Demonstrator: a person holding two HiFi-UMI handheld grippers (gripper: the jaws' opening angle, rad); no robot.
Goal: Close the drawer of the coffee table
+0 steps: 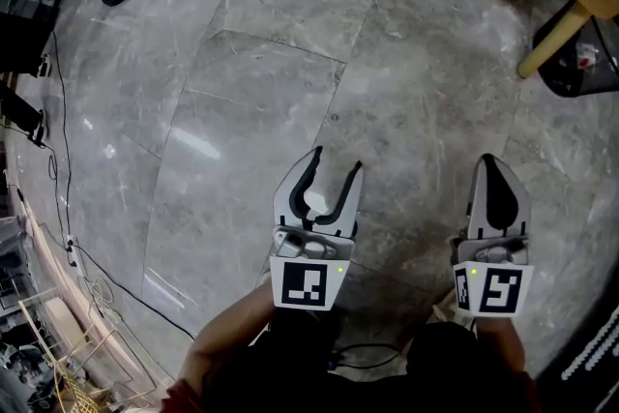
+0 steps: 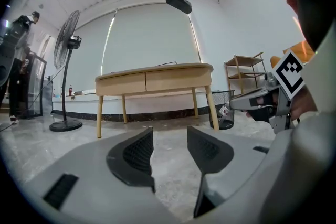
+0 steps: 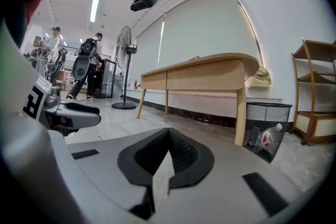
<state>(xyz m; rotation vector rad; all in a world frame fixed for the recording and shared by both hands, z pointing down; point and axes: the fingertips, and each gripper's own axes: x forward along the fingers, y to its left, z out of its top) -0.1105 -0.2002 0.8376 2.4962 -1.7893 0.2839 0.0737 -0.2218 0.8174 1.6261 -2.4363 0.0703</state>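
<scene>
two grippers held over bare floor, coffee table well apart

both grippers are held low over the grey marble floor, side by side, and neither is touching anything. the left gripper is seen with its jaws spread to a moderate gap; only floor is seen between its dark pads, and nothing is gripped. the right gripper is seen with its jaws pressed together and nothing caught between them.

the coffee table, light wood on four splayed legs, is placed well ahead of the grippers, in front of a white wall with a roller blind. two drawer fronts are seen side by side under its top. both look flush with the frame from this side; which one is the task's drawer cannot be told. in the head view only the table's edge and one leg are caught at the top right.

a black wire wastebasket is set just beside the table's right leg, with a plastic bottle seen inside it. a pedestal fan is stood to the table's left and a wooden shelf to its right. people are seen far off at the left.
</scene>
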